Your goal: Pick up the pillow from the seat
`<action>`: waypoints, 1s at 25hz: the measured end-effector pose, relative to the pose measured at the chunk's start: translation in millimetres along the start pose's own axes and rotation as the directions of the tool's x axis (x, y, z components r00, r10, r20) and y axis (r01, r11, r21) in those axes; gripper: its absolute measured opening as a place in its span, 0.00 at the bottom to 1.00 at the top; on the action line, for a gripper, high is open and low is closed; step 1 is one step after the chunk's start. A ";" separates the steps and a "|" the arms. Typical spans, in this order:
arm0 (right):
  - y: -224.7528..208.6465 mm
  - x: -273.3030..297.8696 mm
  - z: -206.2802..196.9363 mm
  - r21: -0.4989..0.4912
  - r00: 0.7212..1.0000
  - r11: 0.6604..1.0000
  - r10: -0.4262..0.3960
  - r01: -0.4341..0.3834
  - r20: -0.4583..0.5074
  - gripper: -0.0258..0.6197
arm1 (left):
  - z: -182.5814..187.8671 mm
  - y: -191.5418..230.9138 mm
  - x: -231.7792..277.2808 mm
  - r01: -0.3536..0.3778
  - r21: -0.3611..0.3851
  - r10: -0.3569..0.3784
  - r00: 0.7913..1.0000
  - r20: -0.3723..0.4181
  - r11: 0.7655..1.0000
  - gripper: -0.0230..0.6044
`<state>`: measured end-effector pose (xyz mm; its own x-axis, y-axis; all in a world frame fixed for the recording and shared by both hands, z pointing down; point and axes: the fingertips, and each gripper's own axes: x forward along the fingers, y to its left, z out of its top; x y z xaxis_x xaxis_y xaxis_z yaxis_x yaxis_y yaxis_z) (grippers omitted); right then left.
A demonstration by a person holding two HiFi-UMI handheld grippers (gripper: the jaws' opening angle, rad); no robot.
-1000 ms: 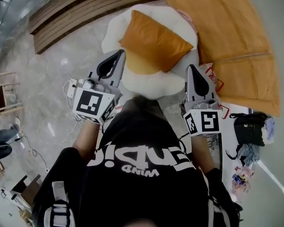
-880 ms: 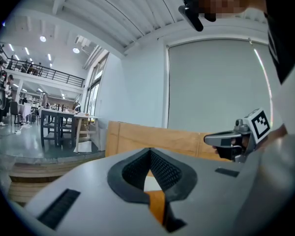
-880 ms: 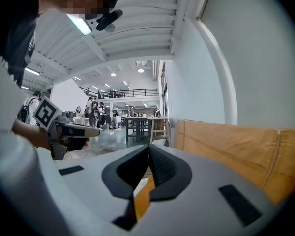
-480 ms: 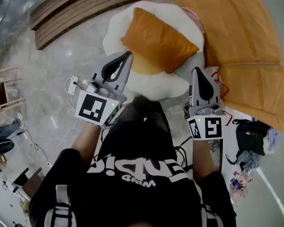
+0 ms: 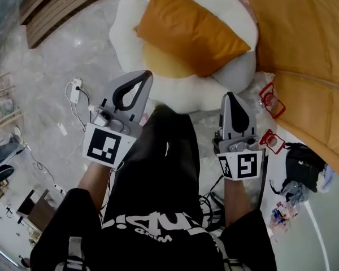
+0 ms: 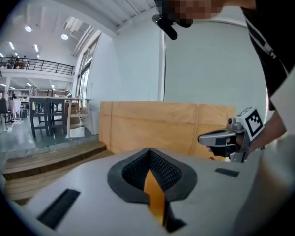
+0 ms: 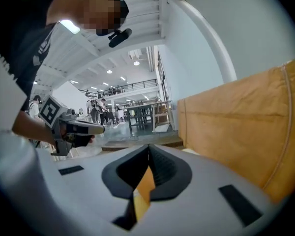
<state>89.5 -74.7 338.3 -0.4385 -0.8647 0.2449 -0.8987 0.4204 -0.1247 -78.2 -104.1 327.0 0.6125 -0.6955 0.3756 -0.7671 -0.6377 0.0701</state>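
Grey polished floor [image 5: 56, 66] fills the head view around the person, whose black printed shirt [image 5: 158, 230] takes up the bottom of the picture.

Both hands have dropped over the last second and the whole view has closed in on the seat. The left gripper [image 5: 141, 81] and the right gripper [image 5: 231, 99] now sit lower against the person's body, either side of the legs. Each gripper's own view shows the fingers pressed together with nothing gripped, left [image 6: 150, 150] and right [image 7: 148, 146]. They were just as tight a second ago.

Just past the fingertips is the white fluffy seat [image 5: 121, 38]. It looks larger and nearer than before, and neither gripper touches it. The orange pillow [image 5: 189, 30] lies tilted across the seat's far half, leaning toward the big orange padded block [image 5: 305, 44] on the right and untouched.

A white power strip [image 5: 75, 89] lies on the floor to the left. Red-framed objects [image 5: 271, 101] lie on the floor by the right gripper. Wooden steps [image 5: 51, 7] run along the far left.

I read this as the approach: the stoop has brought the pillow nearly within reach. The fingers would have to spread before either gripper can take it, likely one at each edge.
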 end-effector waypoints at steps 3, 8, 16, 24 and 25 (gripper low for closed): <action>1.6 3.1 -39.8 0.028 0.998 1.000 0.005 -0.003 -0.061 0.07 | -32.6 -12.1 11.7 0.054 -0.042 -0.055 0.998 -0.033 0.998 0.05; 4.2 17.3 -45.7 0.054 0.999 0.998 0.028 -0.026 -0.046 0.07 | -45.1 -17.9 29.3 0.111 -0.085 -0.115 0.992 -0.047 0.990 0.05; -47.3 72.4 -35.6 -0.015 1.000 1.000 -0.015 0.015 -0.019 0.07 | -33.6 36.8 90.9 0.077 -0.022 -0.078 0.996 -0.049 0.997 0.05; -123.2 142.6 -142.2 -0.029 0.976 0.997 -0.073 0.069 -0.205 0.07 | -111.8 115.0 197.8 0.041 -0.021 -0.044 0.989 -0.140 0.999 0.05; -135.5 149.5 -162.5 -0.025 0.966 0.996 -0.093 0.090 -0.243 0.07 | -129.6 123.3 211.2 0.032 -0.047 -0.040 0.983 -0.181 0.998 0.05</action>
<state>144.9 -216.3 548.1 -0.3408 -0.8074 0.4817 -0.9343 0.3478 -0.0779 -68.2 -286.7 534.8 0.5978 -0.5985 0.5333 -0.7555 -0.6431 0.1250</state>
